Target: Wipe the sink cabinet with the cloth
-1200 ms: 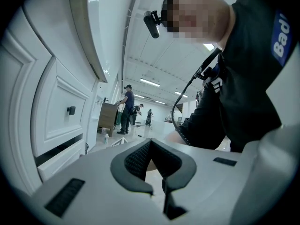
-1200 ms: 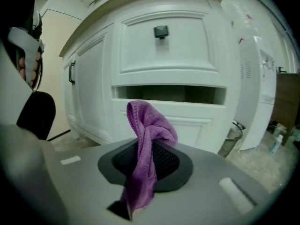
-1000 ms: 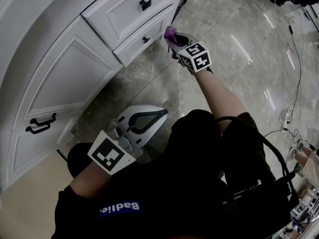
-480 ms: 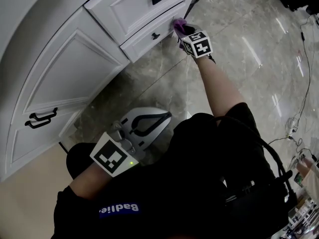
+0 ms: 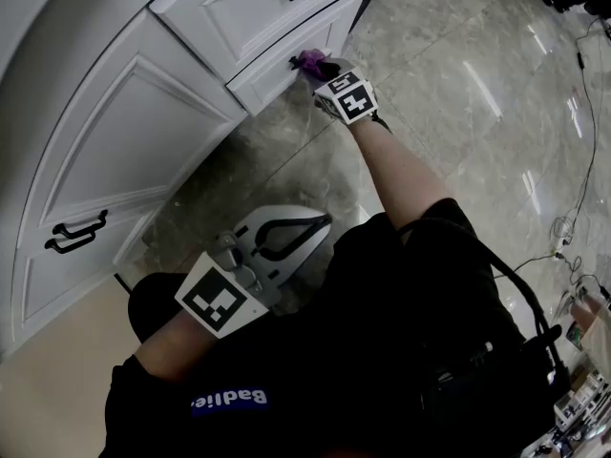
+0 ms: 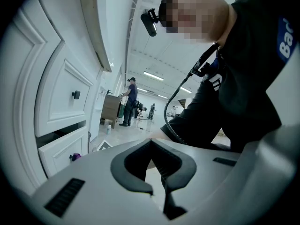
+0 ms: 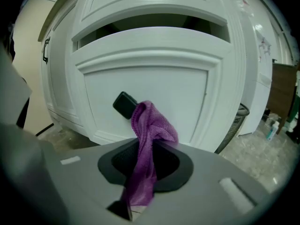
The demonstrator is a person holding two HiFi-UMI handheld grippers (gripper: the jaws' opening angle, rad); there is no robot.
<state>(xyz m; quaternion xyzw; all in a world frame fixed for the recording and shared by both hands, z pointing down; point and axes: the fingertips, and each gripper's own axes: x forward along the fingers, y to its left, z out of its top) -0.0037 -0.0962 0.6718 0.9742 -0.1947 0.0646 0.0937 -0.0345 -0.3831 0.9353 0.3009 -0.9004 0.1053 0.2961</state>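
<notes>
White sink cabinet [image 5: 124, 132] is filling the background. Right gripper [image 7: 146, 159] jaws are clamping the cloth [image 7: 151, 125], its bunched end touching the lower drawer [image 7: 187, 93] ahead, beside the knob [image 7: 123, 105]; pressing firmly and sweeping around that knob seems wise. Left gripper [image 6: 157, 172] jaws are sitting closed, empty.

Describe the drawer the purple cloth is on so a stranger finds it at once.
On the white sink cabinet, right of the panelled doors, two drawers are stacked. It is the lower drawer, with the purple cloth held in the right gripper at its black knob. The upper drawer has a bare knob.
</notes>
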